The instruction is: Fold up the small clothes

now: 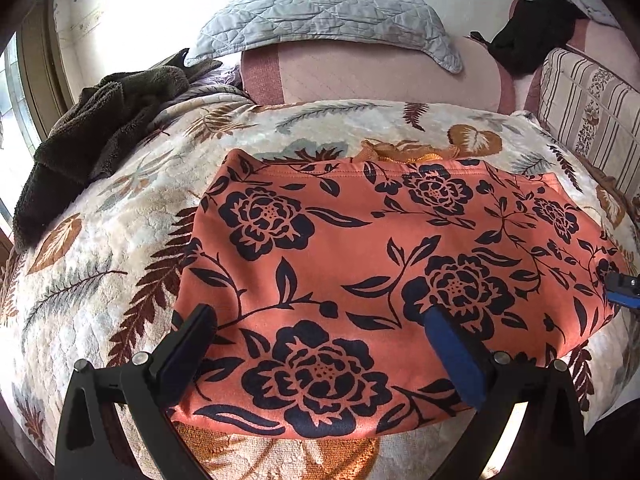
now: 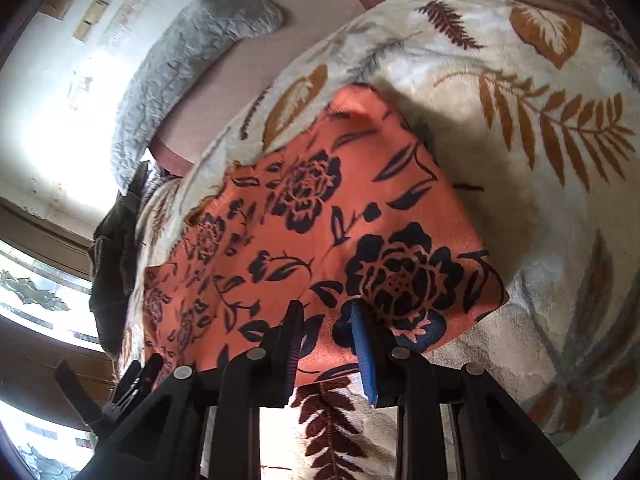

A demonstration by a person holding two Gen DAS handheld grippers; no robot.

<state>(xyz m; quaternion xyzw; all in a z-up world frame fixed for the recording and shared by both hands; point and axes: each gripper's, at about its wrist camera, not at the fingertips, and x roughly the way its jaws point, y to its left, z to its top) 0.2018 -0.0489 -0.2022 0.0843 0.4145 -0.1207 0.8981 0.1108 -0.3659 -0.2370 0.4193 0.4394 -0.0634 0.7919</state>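
An orange garment with a dark floral print (image 1: pixel 380 248) lies spread flat on a leaf-patterned blanket (image 1: pixel 100 280). My left gripper (image 1: pixel 320 312) is open wide, its fingers hovering over the garment's near left part. My right gripper (image 2: pixel 326 312) sits at the garment's (image 2: pixel 320 220) near edge, its fingers a narrow gap apart with the cloth's edge lifted around them. Its blue tip shows at the garment's right edge in the left wrist view (image 1: pixel 622 286).
A dark fleece garment (image 1: pixel 92 132) lies bunched at the blanket's far left. A grey quilted pillow (image 1: pixel 328 16) and a pink headboard cushion (image 1: pixel 360 76) stand behind. A black cloth (image 1: pixel 528 28) and a striped cushion (image 1: pixel 592 112) sit far right.
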